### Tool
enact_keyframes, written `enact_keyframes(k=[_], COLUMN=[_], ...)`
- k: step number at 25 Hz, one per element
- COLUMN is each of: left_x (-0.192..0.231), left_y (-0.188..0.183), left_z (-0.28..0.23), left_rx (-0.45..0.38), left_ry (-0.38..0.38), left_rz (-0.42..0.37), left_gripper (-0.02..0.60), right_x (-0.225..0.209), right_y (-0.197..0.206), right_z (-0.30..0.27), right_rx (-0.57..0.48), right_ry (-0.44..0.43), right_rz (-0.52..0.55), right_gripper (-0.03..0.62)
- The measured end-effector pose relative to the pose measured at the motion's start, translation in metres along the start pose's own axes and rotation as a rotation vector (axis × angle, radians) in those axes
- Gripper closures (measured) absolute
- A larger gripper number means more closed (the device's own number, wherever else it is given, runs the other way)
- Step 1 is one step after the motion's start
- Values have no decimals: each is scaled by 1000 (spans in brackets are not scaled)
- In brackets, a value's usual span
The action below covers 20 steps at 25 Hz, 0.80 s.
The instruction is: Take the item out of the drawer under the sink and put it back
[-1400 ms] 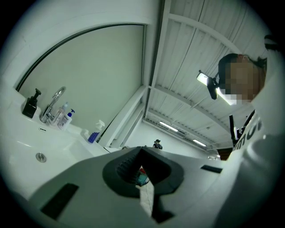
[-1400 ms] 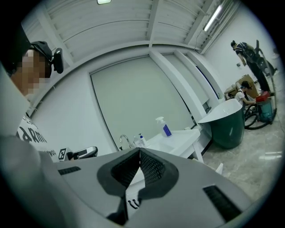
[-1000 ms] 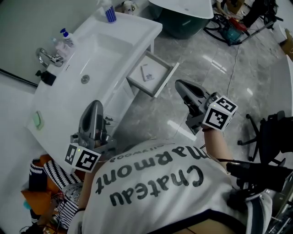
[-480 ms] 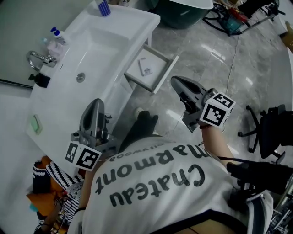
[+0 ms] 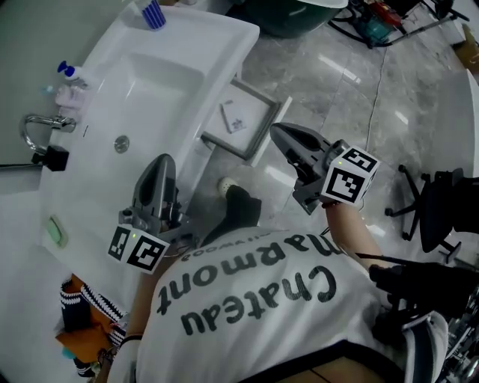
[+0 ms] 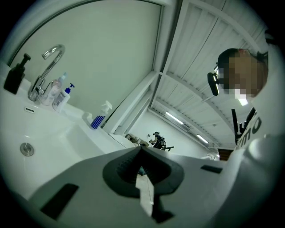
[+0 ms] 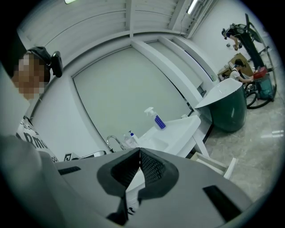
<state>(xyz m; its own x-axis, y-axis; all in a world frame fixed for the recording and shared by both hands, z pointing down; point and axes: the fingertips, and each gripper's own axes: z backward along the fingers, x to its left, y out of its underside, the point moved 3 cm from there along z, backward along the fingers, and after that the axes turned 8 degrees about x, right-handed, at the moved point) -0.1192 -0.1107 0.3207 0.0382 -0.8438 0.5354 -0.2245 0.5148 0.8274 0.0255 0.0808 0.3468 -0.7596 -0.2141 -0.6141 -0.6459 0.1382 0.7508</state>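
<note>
Under the white sink point(image 5: 161, 71) the drawer point(image 5: 260, 140) stands pulled out, and a small flat white item point(image 5: 227, 118) lies inside it. My right gripper point(image 5: 275, 129) hovers just right of the drawer's front, jaws together with nothing between them. My left gripper point(image 5: 166, 159) is over the sink's front edge, left of the drawer, also shut and empty. In the left gripper view the left gripper point(image 6: 140, 151) points across the basin toward the faucet point(image 6: 44, 73). From the right gripper view, the right gripper point(image 7: 140, 151) faces the sink, with the open drawer point(image 7: 213, 162) low at the right.
On the sink stand a blue-striped spray bottle point(image 5: 152, 13), soap bottles point(image 5: 67, 75) and a black dispenser point(image 5: 54, 158). A dark green tub point(image 5: 299, 22) sits behind the sink, and an office chair point(image 5: 438, 213) at the right. The person's foot point(image 5: 238, 202) is below the drawer.
Both grippers have moved forward and a little down, nearer the sink and drawer. The person's foot has stepped into view below the drawer. Both jaws stay closed.
</note>
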Motion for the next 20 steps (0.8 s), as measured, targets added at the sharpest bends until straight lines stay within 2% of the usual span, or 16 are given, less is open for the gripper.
enact_keyframes(k=[10, 20], left_x=[23, 50], left_y=[-10, -33], left_z=[-40, -55], left_rx=[19, 3], left_ry=[8, -36], left_rz=[23, 50], left_gripper=[572, 574], right_x=[-28, -34], right_y=[-21, -55], right_z=[-36, -84], right_rx=[43, 54], right_ry=[-4, -51], right_rz=[-20, -13], right_gripper=[582, 582])
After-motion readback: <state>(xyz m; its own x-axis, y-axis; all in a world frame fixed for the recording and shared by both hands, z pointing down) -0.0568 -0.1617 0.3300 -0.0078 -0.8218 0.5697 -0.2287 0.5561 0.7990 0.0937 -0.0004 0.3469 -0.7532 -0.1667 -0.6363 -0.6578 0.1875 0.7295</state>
